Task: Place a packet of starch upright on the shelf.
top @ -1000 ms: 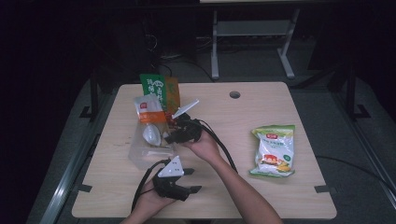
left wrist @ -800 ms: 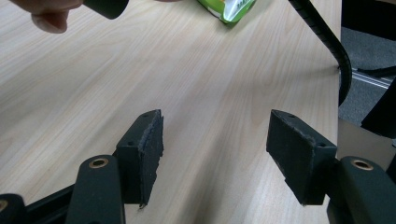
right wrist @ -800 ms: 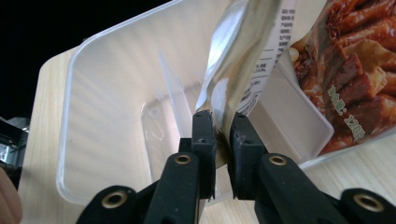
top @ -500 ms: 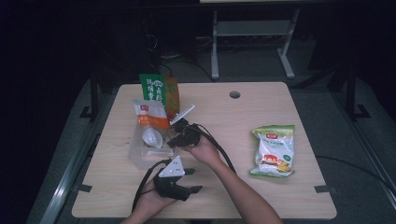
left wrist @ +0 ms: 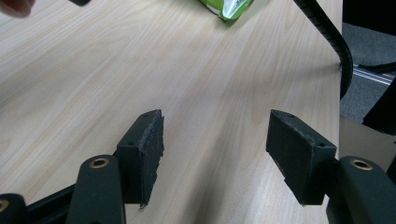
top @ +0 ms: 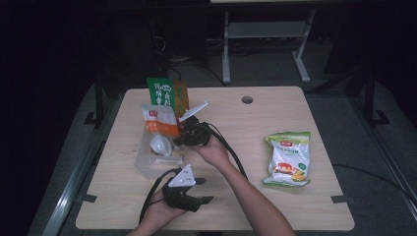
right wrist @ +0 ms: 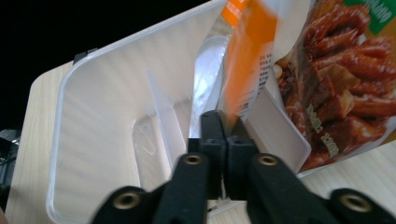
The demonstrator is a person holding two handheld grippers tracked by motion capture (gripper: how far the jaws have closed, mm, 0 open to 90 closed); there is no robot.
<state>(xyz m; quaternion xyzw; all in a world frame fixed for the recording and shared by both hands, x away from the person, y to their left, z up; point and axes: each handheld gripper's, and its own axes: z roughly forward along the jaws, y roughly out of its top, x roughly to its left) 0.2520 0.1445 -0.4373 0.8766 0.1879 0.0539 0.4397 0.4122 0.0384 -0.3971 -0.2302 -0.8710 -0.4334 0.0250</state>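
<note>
Wood grain runs pale across our bench. Nearest us, the left gripper rests with fingers spread on nothing. Beyond it the right gripper has just closed, fingers pinching the orange packet in the clear tray. Farther right lies a green snack bag; behind, a dark room and grey floor.

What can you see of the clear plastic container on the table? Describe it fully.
The clear plastic container is a shallow, open tray with rounded corners and a raised rim, see-through and glossy. It sits flat on the wooden table, left of centre. An orange-and-white packet stands in its far end, with a white object inside beside it. The right gripper is shut on the packet's edge over the container.
</note>
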